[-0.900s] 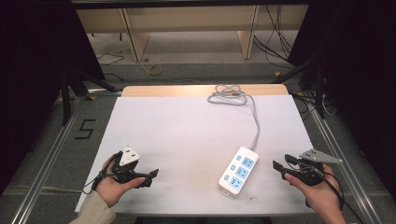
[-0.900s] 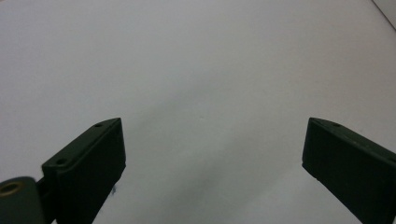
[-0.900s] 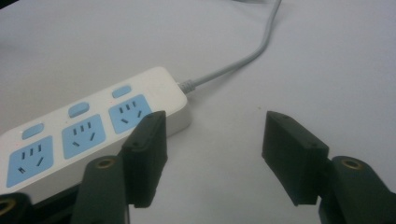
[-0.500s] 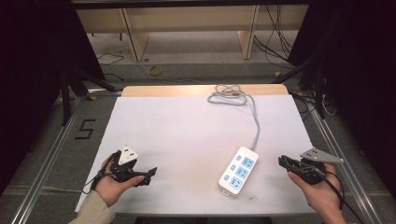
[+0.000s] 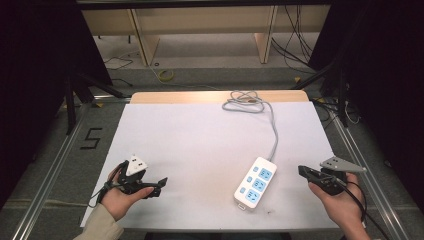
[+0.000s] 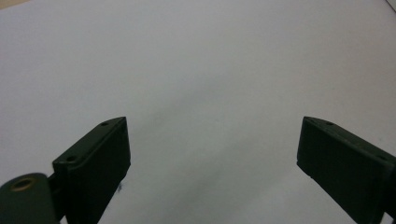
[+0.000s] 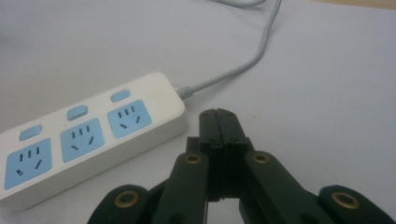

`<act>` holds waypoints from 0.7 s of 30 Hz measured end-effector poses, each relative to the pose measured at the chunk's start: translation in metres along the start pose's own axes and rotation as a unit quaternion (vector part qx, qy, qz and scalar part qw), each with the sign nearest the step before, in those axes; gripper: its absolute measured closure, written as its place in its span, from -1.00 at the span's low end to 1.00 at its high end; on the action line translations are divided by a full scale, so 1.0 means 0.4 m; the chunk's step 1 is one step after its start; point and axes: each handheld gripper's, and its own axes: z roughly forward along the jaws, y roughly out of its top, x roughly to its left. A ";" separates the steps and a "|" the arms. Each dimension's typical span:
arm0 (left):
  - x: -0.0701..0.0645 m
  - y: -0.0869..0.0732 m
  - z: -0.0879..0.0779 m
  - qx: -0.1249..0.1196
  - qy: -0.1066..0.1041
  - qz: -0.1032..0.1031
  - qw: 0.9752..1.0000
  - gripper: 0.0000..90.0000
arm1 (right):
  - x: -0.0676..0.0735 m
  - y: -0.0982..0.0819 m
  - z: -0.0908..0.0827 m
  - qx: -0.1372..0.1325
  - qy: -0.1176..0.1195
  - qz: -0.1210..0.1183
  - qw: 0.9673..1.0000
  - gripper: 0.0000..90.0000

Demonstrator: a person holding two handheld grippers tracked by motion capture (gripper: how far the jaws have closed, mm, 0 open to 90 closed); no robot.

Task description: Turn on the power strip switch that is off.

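White sheet (image 5: 200, 145) over wooden table (image 5: 165, 97); shelving (image 5: 200, 30) beyond.

I see a white sheet (image 5: 200, 150) covering the wooden table (image 5: 165, 97). Beyond it, grey floor (image 5: 200, 55) carries loose cables (image 5: 295, 35) and pale wooden shelving (image 5: 200, 20). Black curtains (image 5: 30, 75) flank both sides; a 5 (image 5: 91, 138) marks the floor.

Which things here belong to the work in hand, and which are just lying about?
In the work:
power strip, lying flat
its grey cable
right gripper, shut, beside the strip
left gripper, open

Lying about:
yellow ring on the floor
loose floor cables
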 end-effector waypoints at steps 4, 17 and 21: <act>0.000 0.000 0.000 -0.001 0.001 0.000 1.000 -0.79 | 0.000 0.003 0.002 0.001 0.000 0.000 1.000 1.00; -0.001 0.001 0.002 -0.003 0.002 -0.004 1.000 -0.79 | 0.020 0.015 0.016 0.004 0.009 -0.008 1.000 1.00; -0.001 0.001 0.002 -0.003 0.002 -0.003 1.000 -0.78 | 0.028 0.020 0.018 0.004 0.013 -0.012 1.000 1.00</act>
